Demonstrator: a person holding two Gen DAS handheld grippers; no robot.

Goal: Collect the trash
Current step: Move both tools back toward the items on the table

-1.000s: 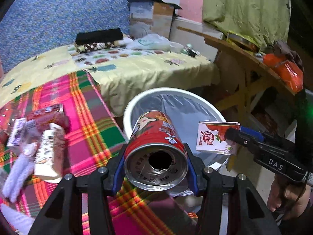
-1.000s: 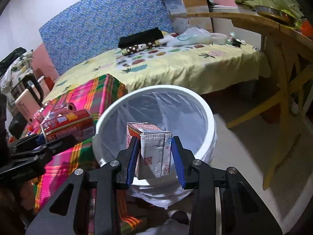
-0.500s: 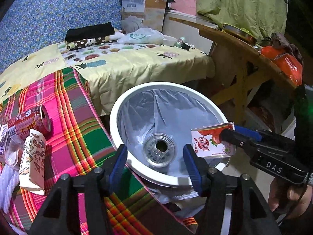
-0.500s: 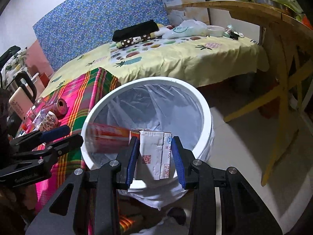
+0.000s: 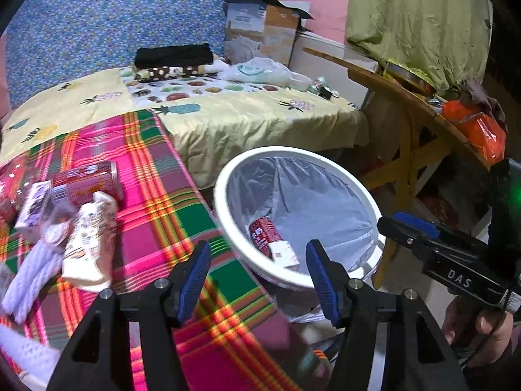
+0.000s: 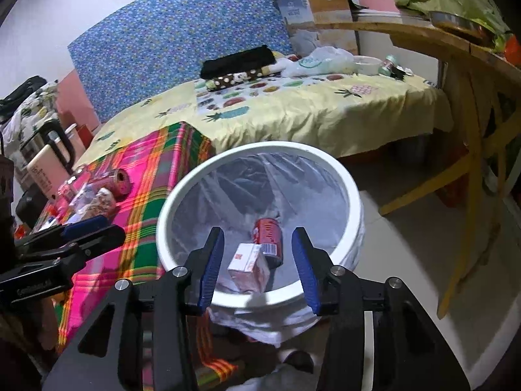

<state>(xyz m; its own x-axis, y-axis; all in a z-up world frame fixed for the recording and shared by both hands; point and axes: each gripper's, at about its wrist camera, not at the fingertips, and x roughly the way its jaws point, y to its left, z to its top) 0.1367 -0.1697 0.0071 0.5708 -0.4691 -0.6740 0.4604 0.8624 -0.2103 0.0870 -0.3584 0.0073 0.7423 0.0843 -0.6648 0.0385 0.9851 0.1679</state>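
Note:
A white trash bin [image 5: 228,176] [image 6: 355,195] with a clear liner stands beside the plaid-covered table [image 5: 156,176]. Inside it lie a red can [image 5: 262,232] [image 6: 267,232] and a small milk carton [image 5: 284,253] [image 6: 249,265]. My left gripper [image 5: 257,267] is open and empty, over the bin's near rim and the table edge. My right gripper [image 6: 259,260] is open and empty, just above the bin's near rim. On the table lie another red can [image 5: 86,179] [image 6: 114,181], a crumpled paper cup [image 5: 91,231], a small box [image 5: 34,203] and white netting [image 5: 29,270].
A bed with a yellow fruit-print sheet [image 5: 247,120] stands behind the bin. A wooden table [image 5: 407,97] with an orange bag [image 5: 478,127] is at the right. Kettles [image 6: 49,150] stand left of the plaid table. Tiled floor [image 6: 407,260] lies right of the bin.
Both grippers opened. The red can dropped from the left one and the carton from the right one into the bin. The left gripper swung a little left.

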